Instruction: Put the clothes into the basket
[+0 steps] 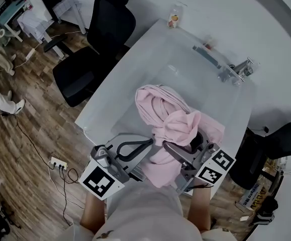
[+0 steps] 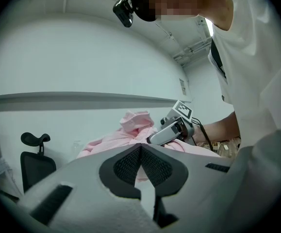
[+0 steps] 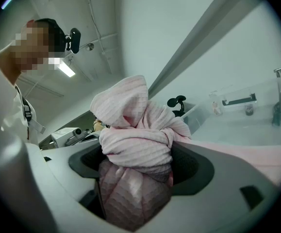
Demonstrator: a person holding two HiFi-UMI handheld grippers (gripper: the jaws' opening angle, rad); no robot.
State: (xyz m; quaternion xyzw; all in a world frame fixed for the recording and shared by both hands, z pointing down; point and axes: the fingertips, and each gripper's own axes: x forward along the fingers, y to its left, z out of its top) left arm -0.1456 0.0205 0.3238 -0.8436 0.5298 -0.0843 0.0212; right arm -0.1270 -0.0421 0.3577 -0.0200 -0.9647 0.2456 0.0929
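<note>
A clear basket [image 1: 213,59] is seen at the far end of the white table [image 1: 110,99]. Whether the pink clothes [image 1: 160,107] lie within its walls cannot be told. A bundle of these clothes is clamped between the jaws of the right gripper [image 3: 135,164], near the table's close edge. The jaws of the left gripper [image 2: 140,149] are closed on each other, just beside the pile. A black-and-white square marker is carried on each gripper's cube. The label of a small bottle [image 1: 174,18] at the far corner is too small to be read. A black office chair [image 1: 92,49] is placed at the table's left.
</note>
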